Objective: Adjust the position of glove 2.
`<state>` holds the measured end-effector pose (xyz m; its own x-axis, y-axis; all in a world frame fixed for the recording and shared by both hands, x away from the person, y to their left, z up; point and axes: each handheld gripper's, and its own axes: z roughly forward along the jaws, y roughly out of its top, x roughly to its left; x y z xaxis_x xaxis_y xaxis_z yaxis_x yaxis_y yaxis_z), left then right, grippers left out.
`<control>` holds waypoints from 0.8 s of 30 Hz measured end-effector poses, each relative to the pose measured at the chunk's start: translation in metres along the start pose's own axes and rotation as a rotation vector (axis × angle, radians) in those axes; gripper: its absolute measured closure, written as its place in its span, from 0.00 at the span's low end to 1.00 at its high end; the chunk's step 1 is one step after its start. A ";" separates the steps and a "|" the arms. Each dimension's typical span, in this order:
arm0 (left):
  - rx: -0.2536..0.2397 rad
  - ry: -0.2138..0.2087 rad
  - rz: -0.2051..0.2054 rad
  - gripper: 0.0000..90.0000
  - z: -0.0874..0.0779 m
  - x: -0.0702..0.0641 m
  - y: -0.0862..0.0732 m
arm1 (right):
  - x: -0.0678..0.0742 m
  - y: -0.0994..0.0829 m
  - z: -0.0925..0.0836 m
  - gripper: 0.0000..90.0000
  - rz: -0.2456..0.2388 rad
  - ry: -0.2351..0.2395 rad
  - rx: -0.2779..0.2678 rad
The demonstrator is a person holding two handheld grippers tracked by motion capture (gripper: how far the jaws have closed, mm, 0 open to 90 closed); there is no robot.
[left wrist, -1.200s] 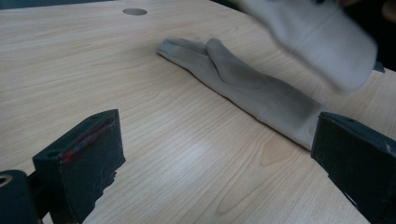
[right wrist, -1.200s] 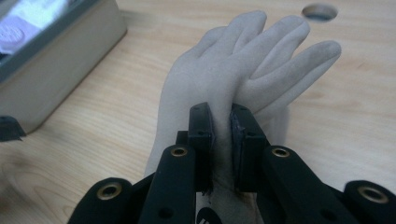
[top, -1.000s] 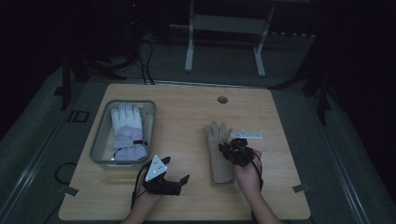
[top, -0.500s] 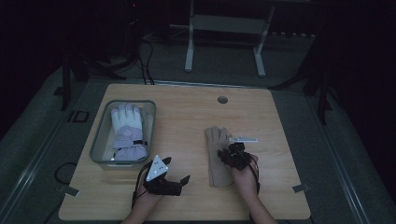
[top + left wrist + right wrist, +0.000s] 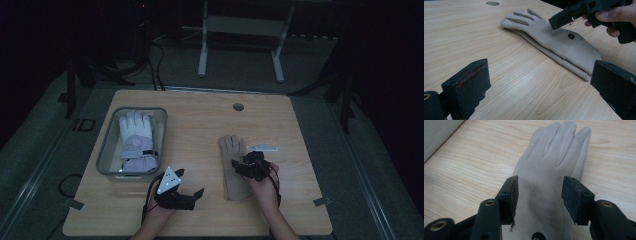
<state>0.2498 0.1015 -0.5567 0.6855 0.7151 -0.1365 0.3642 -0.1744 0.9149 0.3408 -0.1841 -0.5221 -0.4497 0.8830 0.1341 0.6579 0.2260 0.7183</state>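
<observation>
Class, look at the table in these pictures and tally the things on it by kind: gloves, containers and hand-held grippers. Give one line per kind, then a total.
Gloves: 2, a beige glove flat on the table and a white and lilac glove in the bin
Containers: 1, a clear bin
Grippers: 2, the left gripper and the right gripper
Total: 5

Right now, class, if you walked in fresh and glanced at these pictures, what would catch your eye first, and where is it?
First, the beige glove lying flat on the wooden table, right of centre, fingers pointing away from the person. The right gripper hangs just over its palm, jaws just opened and apart, gripping nothing. At the left sits a clear bin holding a white and lilac glove, with the left gripper idle in front of it.
</observation>
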 end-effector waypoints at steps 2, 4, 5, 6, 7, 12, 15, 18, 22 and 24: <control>0.000 0.003 0.002 0.03 0.000 0.000 0.000 | -0.001 0.001 -0.002 0.50 -0.008 -0.011 -0.008; 0.000 0.001 -0.001 0.03 0.000 0.000 0.000 | -0.002 0.002 -0.003 0.50 -0.015 -0.015 -0.008; 0.001 0.003 -0.001 0.03 0.000 0.000 0.000 | -0.003 0.002 -0.004 0.48 -0.023 -0.023 -0.006; 0.002 0.004 -0.002 0.03 0.000 0.000 0.000 | -0.004 0.002 -0.005 0.49 -0.028 -0.026 -0.006; 0.000 0.002 -0.005 0.03 0.000 0.000 0.000 | -0.005 0.002 -0.005 0.49 -0.031 -0.025 -0.004; 0.018 0.007 -0.014 0.03 0.002 0.000 0.001 | -0.013 0.002 -0.009 0.45 -0.031 -0.039 -0.007; 0.044 0.003 -0.031 0.03 0.004 -0.001 0.002 | -0.019 0.004 -0.011 0.42 -0.042 -0.032 0.004; 0.085 -0.009 -0.034 0.03 0.008 -0.003 0.004 | -0.025 0.006 -0.014 0.39 -0.058 0.002 0.000; 0.137 -0.028 -0.013 0.03 0.015 -0.013 0.006 | -0.031 0.010 -0.019 0.24 -0.054 0.063 0.016; 0.162 -0.031 0.008 0.03 0.018 -0.019 0.007 | -0.032 0.011 -0.018 0.18 -0.056 0.090 0.032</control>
<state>0.2510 0.0745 -0.5543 0.7070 0.6925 -0.1436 0.4537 -0.2883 0.8432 0.3514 -0.2177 -0.5062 -0.5374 0.8287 0.1560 0.6486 0.2880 0.7045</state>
